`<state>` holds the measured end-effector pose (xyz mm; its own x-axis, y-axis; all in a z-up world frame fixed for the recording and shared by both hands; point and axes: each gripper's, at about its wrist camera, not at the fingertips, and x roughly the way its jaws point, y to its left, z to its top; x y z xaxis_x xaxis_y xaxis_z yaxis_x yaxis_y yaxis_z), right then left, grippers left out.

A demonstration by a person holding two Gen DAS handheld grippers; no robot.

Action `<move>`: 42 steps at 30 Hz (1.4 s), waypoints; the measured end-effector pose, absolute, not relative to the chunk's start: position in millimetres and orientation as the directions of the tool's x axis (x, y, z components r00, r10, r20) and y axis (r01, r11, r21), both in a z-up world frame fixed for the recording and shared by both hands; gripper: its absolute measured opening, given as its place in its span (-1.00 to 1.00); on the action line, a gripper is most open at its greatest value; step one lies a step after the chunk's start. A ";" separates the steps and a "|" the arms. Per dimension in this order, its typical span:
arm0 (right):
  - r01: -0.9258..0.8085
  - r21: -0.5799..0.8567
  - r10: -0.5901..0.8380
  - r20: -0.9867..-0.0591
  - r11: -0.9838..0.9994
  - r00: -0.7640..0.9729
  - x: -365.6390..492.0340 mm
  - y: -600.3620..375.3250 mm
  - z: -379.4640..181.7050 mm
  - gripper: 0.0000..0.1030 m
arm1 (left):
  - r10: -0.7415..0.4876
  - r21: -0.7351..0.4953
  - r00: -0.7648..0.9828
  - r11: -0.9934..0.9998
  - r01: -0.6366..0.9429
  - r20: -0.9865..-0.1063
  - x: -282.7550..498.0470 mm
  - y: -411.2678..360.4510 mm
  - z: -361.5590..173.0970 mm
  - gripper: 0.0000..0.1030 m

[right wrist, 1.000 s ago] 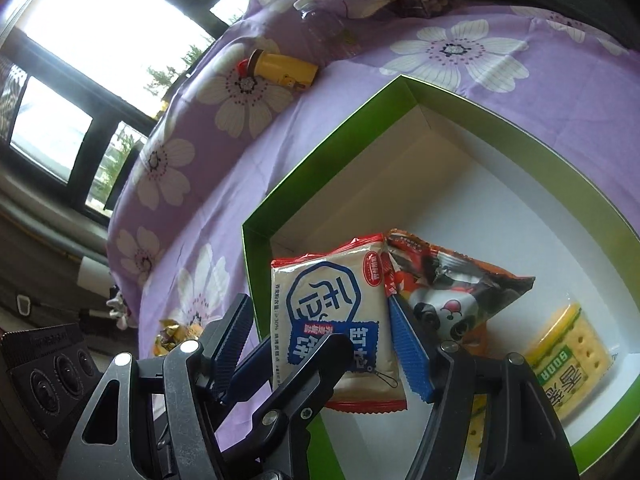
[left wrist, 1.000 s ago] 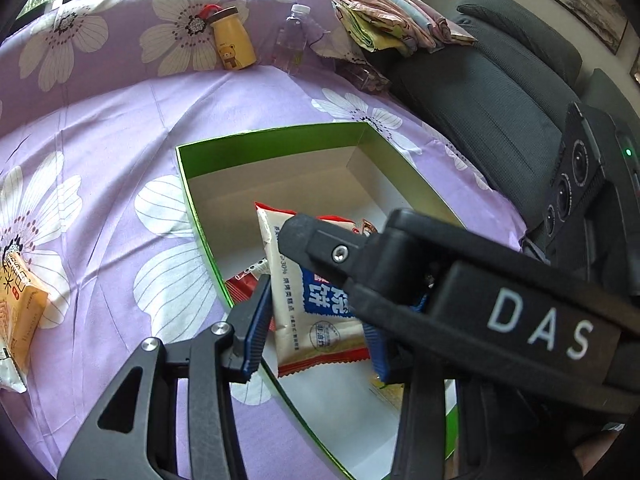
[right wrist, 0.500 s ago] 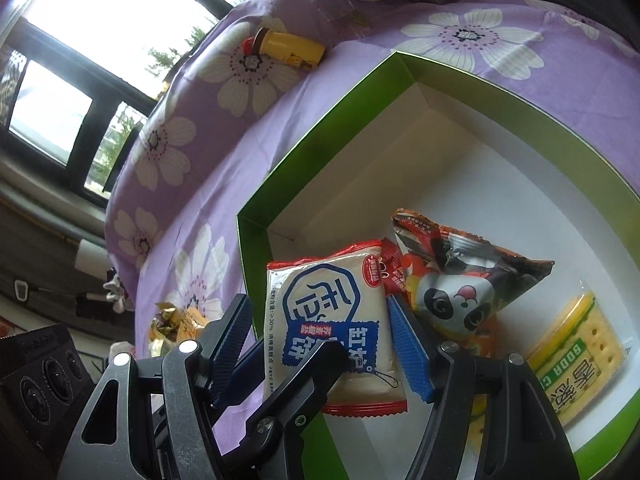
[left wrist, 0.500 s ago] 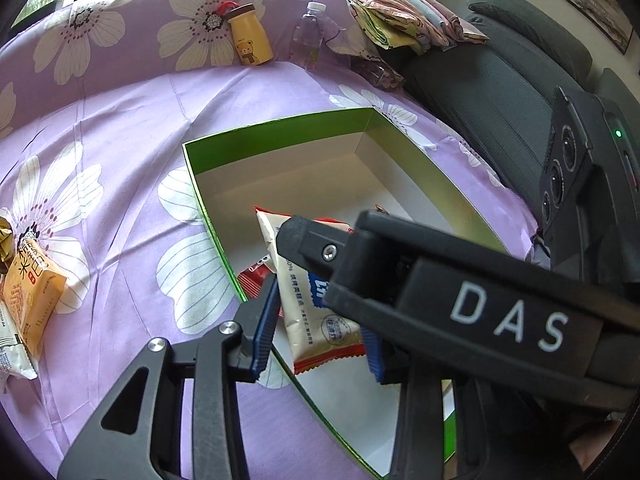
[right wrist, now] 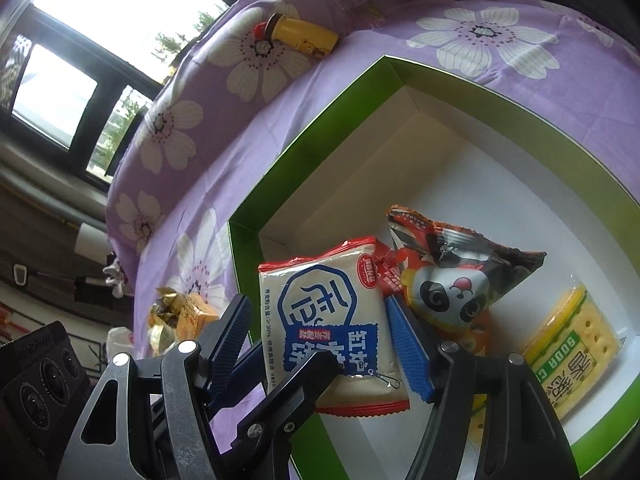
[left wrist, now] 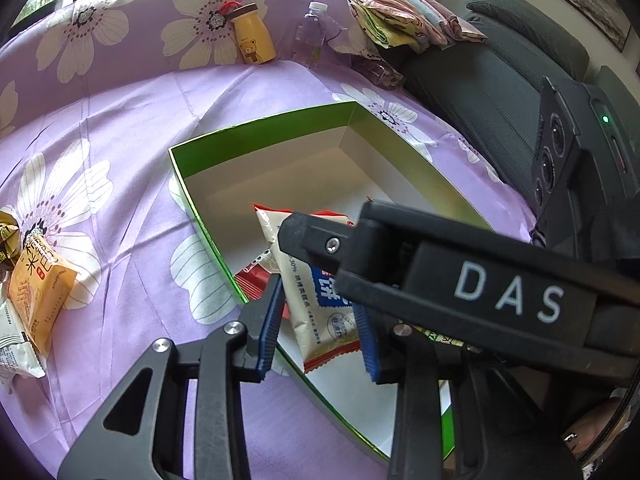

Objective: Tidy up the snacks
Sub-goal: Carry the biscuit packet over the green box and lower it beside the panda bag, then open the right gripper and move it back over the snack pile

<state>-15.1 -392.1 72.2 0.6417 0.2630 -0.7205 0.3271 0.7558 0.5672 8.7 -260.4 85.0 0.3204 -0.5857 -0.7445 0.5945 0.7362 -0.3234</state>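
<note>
A green box with a white floor (left wrist: 256, 128) (right wrist: 520, 184) lies on the purple flowered cloth. In it lie a cream and blue biscuit packet (left wrist: 316, 312) (right wrist: 332, 320), a panda snack bag (right wrist: 452, 280) and a yellow soda cracker pack (right wrist: 572, 344). My left gripper (left wrist: 318, 326) is open above the box's near-left corner, its fingers either side of the biscuit packet. My right gripper (right wrist: 324, 340) is open too, its fingers either side of the same packet. Loose snacks, an orange packet (left wrist: 38, 288) among them, lie on the cloth at the left.
A yellow bear bottle (left wrist: 254, 34) (right wrist: 304, 36) and a clear water bottle (left wrist: 310, 36) stand at the back. Folded cloths (left wrist: 400, 12) and a grey sofa (left wrist: 500, 76) are at the right. Windows (right wrist: 80, 40) are behind the cloth.
Both grippers have drawn back and up from the box, so more of the cloth and the loose snacks at the left shows. The biscuit packet stays in the box.
</note>
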 end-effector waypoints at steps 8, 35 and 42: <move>0.341 0.533 0.217 -0.730 0.774 0.648 -19.3 -393.9 76.8 0.37 | -0.693 -0.467 0.286 0.680 0.566 -0.662 0.9 -238.7 102.4 0.20; 0.154 0.383 0.125 -0.611 0.911 0.782 2.1 -263.7 112.8 0.81 | -0.350 -0.408 0.643 0.911 0.063 -0.682 18.0 25.9 91.6 0.95; 0.142 0.301 0.111 -0.687 0.943 0.718 19.3 -222.2 86.5 0.81 | -0.292 -0.441 0.641 0.894 -0.081 -0.709 31.8 66.7 76.8 0.95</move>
<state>19.3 -222.2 86.5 0.7182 0.1110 -0.6869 0.1419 0.9431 0.3008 31.8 66.7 76.8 0.6414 -0.2922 -0.7094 -0.0809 0.8937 -0.4412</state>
